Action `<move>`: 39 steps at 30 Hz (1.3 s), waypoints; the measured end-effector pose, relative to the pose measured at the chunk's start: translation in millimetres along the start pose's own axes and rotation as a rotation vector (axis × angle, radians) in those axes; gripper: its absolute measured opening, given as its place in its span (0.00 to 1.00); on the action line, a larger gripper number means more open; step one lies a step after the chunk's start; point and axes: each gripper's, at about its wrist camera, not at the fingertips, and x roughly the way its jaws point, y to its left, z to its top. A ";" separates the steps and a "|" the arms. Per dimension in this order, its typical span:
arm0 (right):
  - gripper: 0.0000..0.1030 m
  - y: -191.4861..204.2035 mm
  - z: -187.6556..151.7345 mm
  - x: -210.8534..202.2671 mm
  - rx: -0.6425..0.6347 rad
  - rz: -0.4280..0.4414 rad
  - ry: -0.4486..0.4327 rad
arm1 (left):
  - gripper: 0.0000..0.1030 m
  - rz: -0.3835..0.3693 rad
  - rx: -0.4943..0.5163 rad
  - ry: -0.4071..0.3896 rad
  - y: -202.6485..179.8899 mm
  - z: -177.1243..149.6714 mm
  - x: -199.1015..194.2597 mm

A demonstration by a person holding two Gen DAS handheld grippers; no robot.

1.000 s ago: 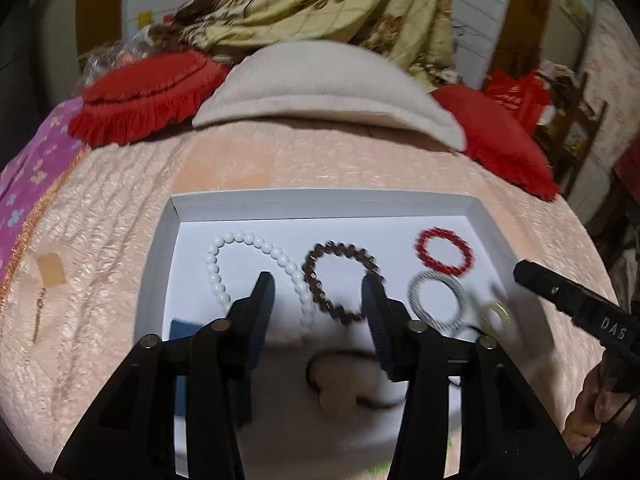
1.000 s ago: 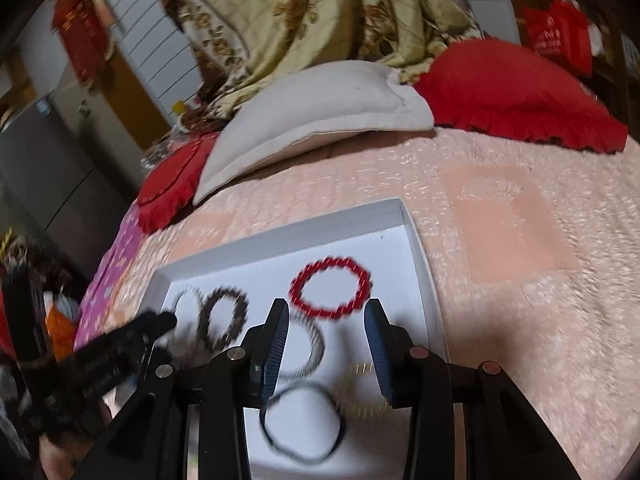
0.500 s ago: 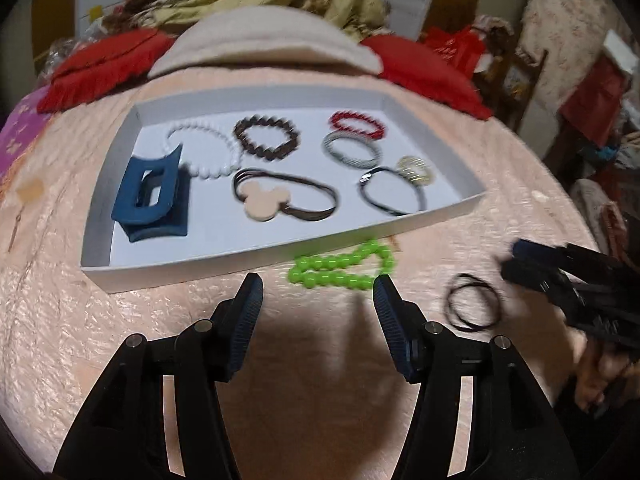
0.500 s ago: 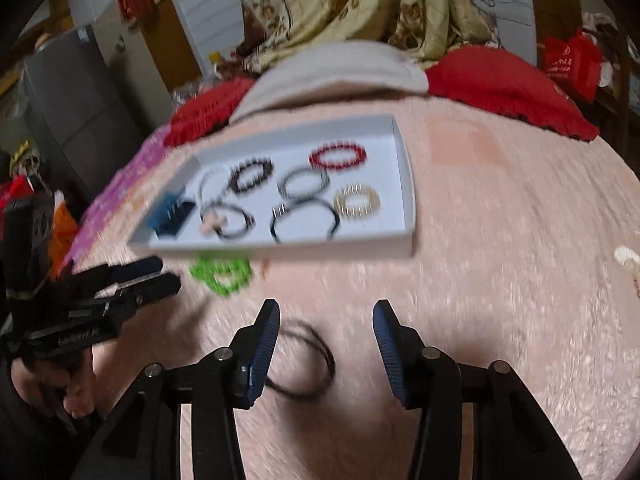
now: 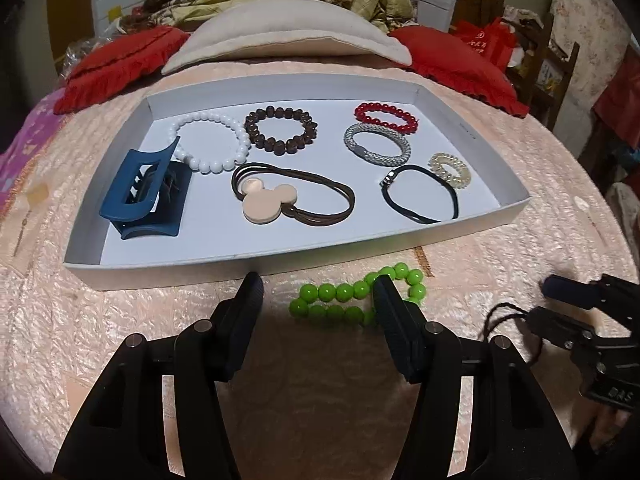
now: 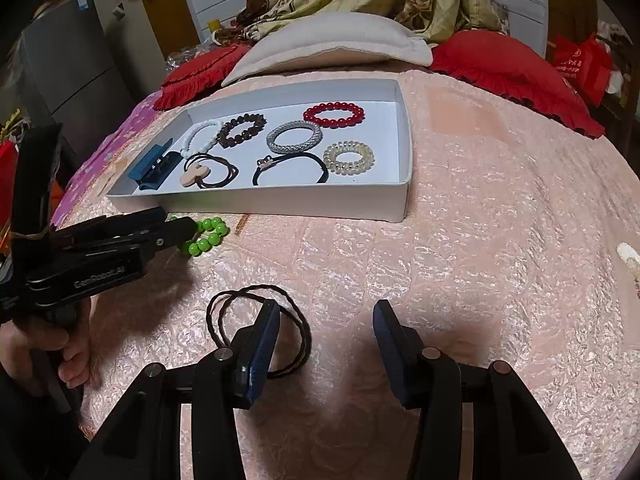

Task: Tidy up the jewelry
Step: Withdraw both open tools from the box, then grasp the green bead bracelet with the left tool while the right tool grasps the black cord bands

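both claws have pulled back from the tray (image 5: 280, 258); we are lowering the open left claw (image 5: 316, 300) around the green bracelet (image 5: 360, 294), right claw (image 6: 324, 338) open over the hair tie (image 6: 296, 320)

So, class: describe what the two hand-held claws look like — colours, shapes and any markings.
Both are black, with a forked frame and silver round bolts. The left claw and right claw each carry two dark blue, ribbed fingers. Seen from the side, the left one's body reads "GenRobot.AI" in pale letters; bare fingers of a hand grip its handle.
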 end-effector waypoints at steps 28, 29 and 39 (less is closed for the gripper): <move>0.33 21.5 -11.5 -0.9 -0.151 0.104 0.036 | 0.07 -0.166 0.109 -0.013 6.1 -10.9 -30.2; 0.32 22.1 -11.4 0.1 -0.159 0.098 0.038 | 0.07 -0.164 0.108 -0.009 6.1 -10.8 -29.3; 0.03 31.0 -15.4 0.0 -0.268 0.008 0.044 | 0.07 -0.160 0.083 0.010 10.5 -9.6 -24.1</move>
